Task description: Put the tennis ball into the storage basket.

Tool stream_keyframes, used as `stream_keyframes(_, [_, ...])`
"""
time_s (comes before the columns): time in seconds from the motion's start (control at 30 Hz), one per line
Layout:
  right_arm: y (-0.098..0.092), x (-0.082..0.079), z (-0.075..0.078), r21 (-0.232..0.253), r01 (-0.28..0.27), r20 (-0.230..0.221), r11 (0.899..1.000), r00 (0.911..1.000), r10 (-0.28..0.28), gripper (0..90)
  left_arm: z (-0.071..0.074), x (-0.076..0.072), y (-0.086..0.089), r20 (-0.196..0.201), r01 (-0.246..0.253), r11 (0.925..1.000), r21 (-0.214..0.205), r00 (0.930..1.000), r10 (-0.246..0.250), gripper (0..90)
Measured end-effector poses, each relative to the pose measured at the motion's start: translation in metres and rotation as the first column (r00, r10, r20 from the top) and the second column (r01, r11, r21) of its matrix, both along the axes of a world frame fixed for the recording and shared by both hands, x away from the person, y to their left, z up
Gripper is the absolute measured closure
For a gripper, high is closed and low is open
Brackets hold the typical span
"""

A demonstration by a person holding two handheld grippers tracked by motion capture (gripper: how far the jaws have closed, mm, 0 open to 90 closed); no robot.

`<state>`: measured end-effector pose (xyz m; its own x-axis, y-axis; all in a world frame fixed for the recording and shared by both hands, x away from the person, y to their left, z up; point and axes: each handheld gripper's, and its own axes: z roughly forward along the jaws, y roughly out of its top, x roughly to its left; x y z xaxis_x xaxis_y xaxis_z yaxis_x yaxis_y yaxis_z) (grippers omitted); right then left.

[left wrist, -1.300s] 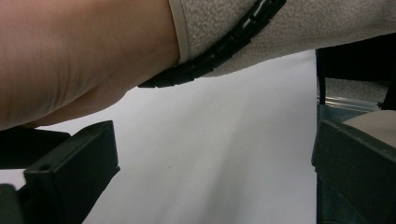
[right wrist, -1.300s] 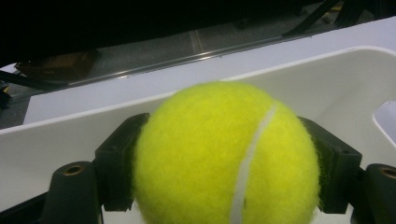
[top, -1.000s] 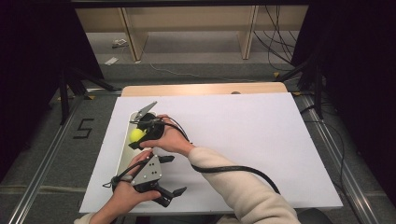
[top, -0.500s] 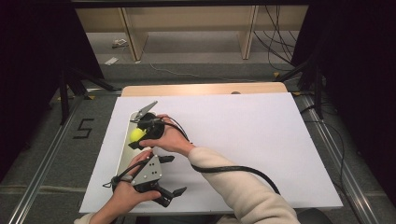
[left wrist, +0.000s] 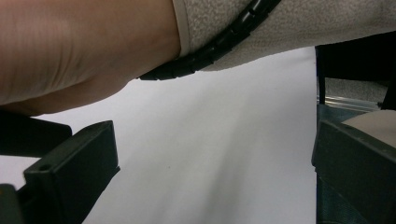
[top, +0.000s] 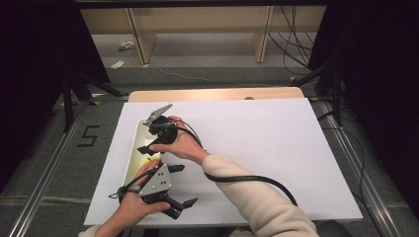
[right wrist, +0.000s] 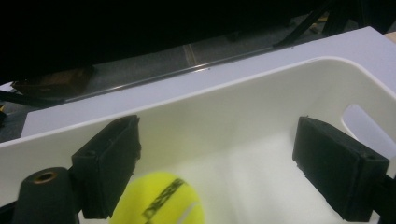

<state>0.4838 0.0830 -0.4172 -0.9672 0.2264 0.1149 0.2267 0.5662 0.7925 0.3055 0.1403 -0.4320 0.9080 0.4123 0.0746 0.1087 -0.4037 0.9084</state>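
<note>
White table sheet [top: 257, 148], white bin [right wrist: 261, 116] at its left edge: right gripper [right wrist: 224, 172] jaws apart over the bin, tennis ball [right wrist: 159, 200] lying loose inside, likely just dropped; left gripper [left wrist: 210, 186] also open, idling.

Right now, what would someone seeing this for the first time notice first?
Probably the bright yellow tennis ball lying inside the white bin, just below the right tongs, whose jaws stand wide apart. In the high view that bin sits at the left edge of the white table, and the left tongs, also open, are near the front edge.
</note>
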Motion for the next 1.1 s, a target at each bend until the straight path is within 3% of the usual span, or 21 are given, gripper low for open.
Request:
stream_keyframes(0.4, [-0.019, -0.002, 0.011, 0.019, 0.028, 0.013, 0.999, 0.9995, -0.028, 15.7, 0.000, 0.000, 0.000, 0.000, 0.001, 1.0000, 0.000, 1.0000, -0.001, 0.0])
stream_keyframes(1.1, [-0.080, -0.004, 0.025, 0.046, 0.124, 0.043, 0.991, 0.9911, -0.126, 15.7, 0.000, 0.000, 0.000, 0.001, -0.006, 1.0000, 0.000, 1.0000, 0.006, 0.0])
